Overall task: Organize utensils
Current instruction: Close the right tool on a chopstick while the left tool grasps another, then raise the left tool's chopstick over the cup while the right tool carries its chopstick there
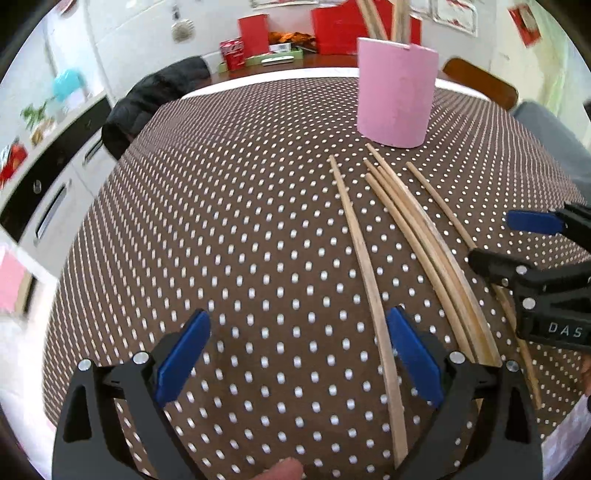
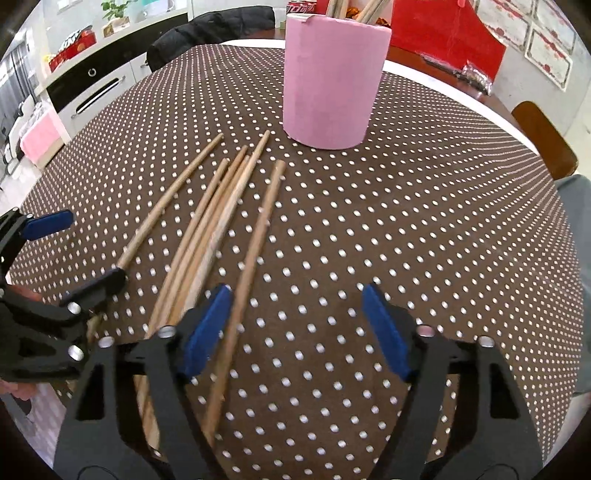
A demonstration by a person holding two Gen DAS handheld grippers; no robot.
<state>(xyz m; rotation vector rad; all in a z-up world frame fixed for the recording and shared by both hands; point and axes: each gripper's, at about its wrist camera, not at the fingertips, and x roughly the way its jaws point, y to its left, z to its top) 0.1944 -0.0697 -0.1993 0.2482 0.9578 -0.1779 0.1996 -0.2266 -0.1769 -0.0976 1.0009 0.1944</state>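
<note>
Picking up one chopstick at a time is the safest way for this step, I think. Six thin pale wooden chopsticks (image 2: 207, 221) lie loose on the desk, just before the tall pink cylinder holder (image 2: 332, 77), which already has several sticks standing in it. Your right claw (image 2: 295, 325) is wide apart and holds nothing; the rightmost single chopstick (image 2: 258, 236) runs just beside its left blue pad, so you only need to shift a little to the left to bring the stick between the pads. Your left claw (image 1: 295, 354) is also wide and empty, and the leftmost lone chopstick (image 1: 369, 280) passes close inside its right blue pad.

Close on the middle part of the stick, not on the thin end, because a round stick probably rolls or turns when it is pinched far from its balance. Four sticks in the centre lie touching each other, so take the two outer ones first. Keep the two claws from crossing, since they are near each other here.

The desk is covered with a brown cloth with white dots (image 2: 424, 221), soft and maybe a bit slippery. Around it you see a dark jacket on a chair (image 1: 155, 99), white cabinets with black drawers (image 2: 92, 88), a wooden chair back (image 2: 543, 140) and red boxes (image 1: 332, 33) behind.
</note>
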